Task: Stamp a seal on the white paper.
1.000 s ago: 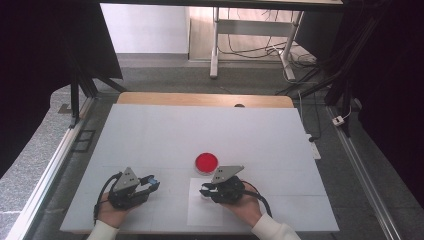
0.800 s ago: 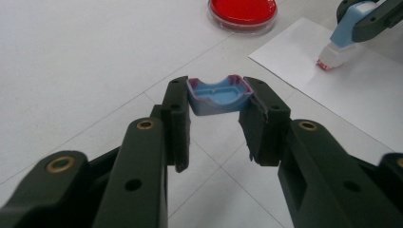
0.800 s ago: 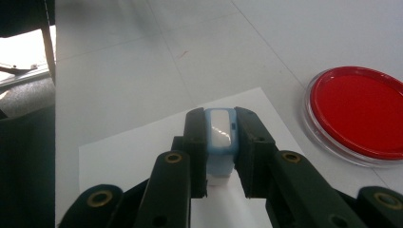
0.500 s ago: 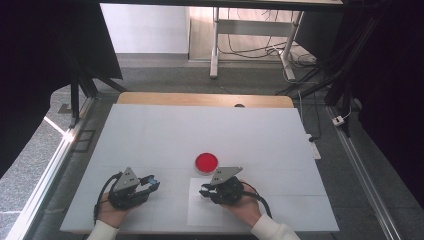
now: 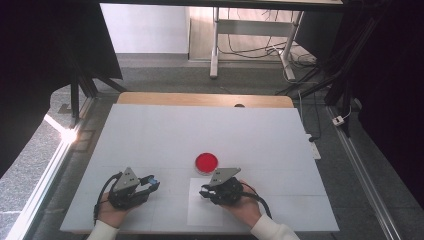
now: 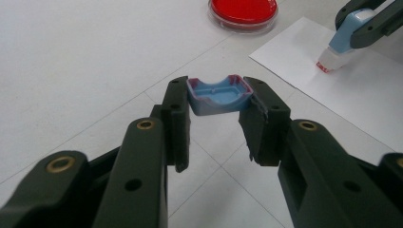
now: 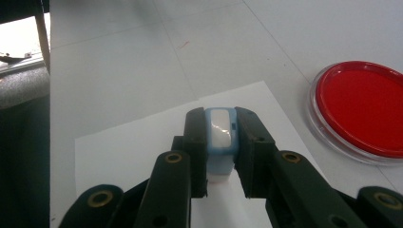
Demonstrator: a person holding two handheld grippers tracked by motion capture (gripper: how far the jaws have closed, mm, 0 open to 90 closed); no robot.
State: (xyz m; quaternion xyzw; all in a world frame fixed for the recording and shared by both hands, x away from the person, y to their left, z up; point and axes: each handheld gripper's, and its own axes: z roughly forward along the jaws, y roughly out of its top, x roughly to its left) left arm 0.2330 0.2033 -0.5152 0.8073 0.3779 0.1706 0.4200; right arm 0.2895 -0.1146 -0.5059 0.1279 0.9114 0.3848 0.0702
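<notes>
My left gripper (image 6: 219,99) is shut on a small blue cap (image 6: 216,91) with red-stained edges, its hollow side up, held just above the white table (image 5: 150,135). My right gripper (image 7: 220,124) is shut on a blue stamp (image 7: 220,135) with a white label. Seen from the left gripper view, the stamp (image 6: 338,45) tilts down with its red tip at a white paper sheet (image 6: 351,99). In the high view the left gripper (image 5: 151,183) is at the front left and the right gripper (image 5: 204,192) is over the sheet (image 5: 207,212). A round red ink dish (image 5: 206,161) lies just behind.
The ink dish (image 7: 363,107) sits to the right of the stamp in the right gripper view, close to the paper's (image 7: 138,142) corner. A wooden strip (image 5: 200,99) borders the table's far edge. Black frame legs and cables stand beyond it.
</notes>
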